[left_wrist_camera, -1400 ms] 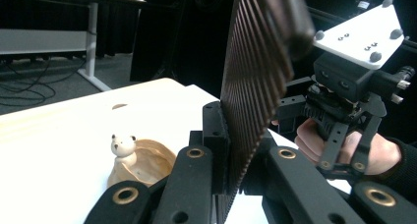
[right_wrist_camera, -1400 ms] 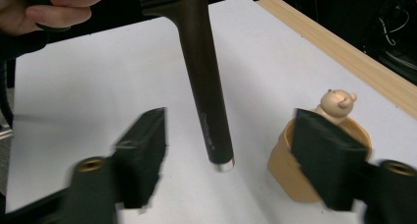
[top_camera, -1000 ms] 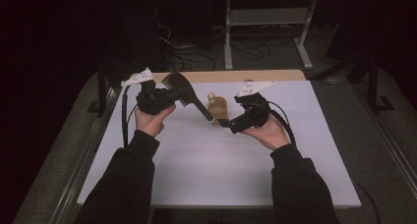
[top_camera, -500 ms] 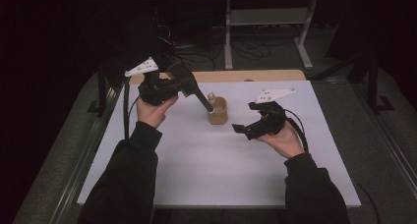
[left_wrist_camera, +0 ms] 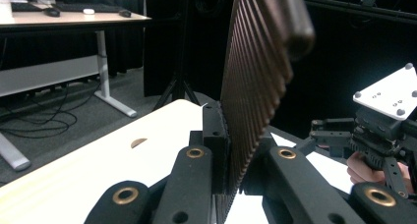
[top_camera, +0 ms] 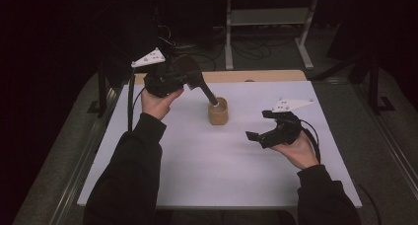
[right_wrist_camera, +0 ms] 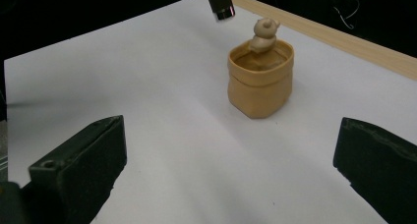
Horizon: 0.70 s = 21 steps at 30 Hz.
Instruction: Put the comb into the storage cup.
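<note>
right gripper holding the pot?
No: the right gripper has its jaws wide apart and empty, with the tan pot standing free on the white sheet.

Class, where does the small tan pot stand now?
High view: the small tan pot stands mid-table on the white sheet, between both grippers.

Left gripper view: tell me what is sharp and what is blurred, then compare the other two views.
Left gripper view: the ribbed brush is soft near its top, the desk behind sharp. Right gripper view: the tan pot is crisp on evenly lit white paper. High view: surroundings fall into darkness.
</note>
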{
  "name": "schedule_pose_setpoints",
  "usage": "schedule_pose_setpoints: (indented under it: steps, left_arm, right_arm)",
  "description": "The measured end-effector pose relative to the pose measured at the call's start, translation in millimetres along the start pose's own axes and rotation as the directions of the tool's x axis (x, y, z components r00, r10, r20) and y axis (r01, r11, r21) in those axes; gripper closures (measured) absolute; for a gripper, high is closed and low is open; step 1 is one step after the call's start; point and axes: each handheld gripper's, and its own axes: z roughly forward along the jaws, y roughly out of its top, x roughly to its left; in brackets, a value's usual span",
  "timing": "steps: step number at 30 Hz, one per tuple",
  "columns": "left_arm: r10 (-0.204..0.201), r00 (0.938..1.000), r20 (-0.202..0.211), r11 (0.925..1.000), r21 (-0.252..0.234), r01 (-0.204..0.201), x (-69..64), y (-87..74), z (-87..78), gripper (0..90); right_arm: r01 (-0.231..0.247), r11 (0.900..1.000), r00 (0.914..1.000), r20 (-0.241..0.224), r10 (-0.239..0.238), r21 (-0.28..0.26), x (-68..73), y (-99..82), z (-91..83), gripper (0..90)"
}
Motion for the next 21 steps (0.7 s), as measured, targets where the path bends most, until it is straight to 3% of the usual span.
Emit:
schedule_pose_setpoints:
  steps: [21]
  left_arm:
    - [0.013, 0.9992, -0.038, 0.9998, 0.014, -0.013, 20.6, 15.8, 21.1, 84.8]
  right_arm:
    - [-0.07, 0.9971, 0.9971, 0.027, 0.07, -0.032, -12.1, -30.6, -28.1, 0.0]
